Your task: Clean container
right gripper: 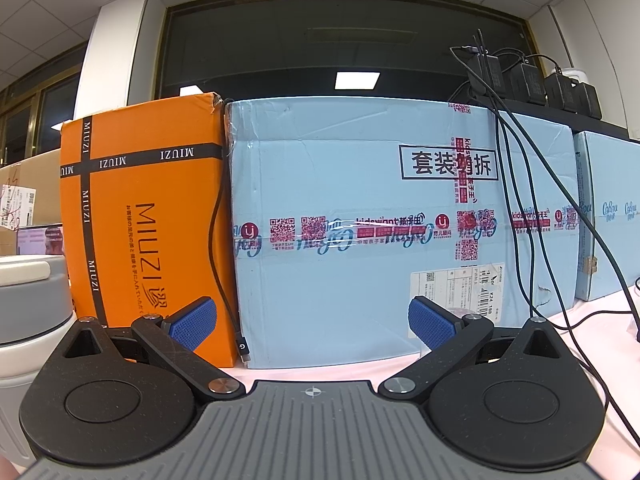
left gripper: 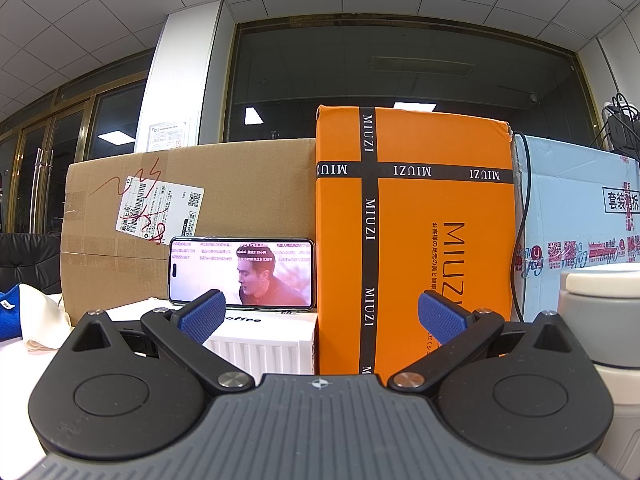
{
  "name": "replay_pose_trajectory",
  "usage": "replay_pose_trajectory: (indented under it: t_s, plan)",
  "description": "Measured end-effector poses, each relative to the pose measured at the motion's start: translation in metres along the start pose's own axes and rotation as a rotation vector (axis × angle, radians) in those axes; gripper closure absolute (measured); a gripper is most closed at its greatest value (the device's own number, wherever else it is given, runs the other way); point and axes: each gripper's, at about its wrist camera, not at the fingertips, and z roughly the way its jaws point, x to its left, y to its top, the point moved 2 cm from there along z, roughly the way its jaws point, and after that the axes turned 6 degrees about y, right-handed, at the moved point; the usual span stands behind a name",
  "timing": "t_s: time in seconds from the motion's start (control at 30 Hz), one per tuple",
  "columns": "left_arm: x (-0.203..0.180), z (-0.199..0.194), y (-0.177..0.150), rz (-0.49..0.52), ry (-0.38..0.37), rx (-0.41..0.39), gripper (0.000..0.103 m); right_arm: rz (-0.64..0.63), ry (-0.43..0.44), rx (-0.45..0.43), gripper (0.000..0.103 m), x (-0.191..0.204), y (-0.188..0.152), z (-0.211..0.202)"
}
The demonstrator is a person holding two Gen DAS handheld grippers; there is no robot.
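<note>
While nothing is gripped, left wrist view: left gripper spread wide and empty, blue ribbed pads well apart, aimed at the tall orange cardboard box with black banded lettering. Beyond the left pad, a phone playing video, propped on a white ribbed box against a large brown cardboard carton. At far left, a folded cream cloth lying on the white tabletop, with a blue fabric item just beside it; plausibly the wiping material, untouched. At the right edge, the grey and white round lidded container, presumably the object to be cleaned, standing upright beside the gripper and outside its fingers.

Right wrist view: right gripper likewise released and empty, pads facing the pale blue taped cardboard carton and the orange box. Black cable hanging down between the two boxes, its plug near the tabletop. Same container at the far left edge, just beside this gripper and not held; so located between the two grippers. Black power adapters with trailing leads on top of the blue carton at upper right.

Progress, as judged: essentially at the start. No cloth taken up, container lid seemingly on, no contact with the container. Remaining: fetching the cloth, steadying the container, wiping it.
</note>
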Motion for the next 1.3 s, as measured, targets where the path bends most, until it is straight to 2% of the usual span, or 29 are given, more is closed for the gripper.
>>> replay_pose_trajectory:
  t_s: [1.3]
  plan:
    - [0.0016, 0.0033, 0.0002, -0.009, -0.009, 0.02, 0.0, 0.009, 0.004, 0.01, 0.0, -0.0009, -0.0004, 0.0006]
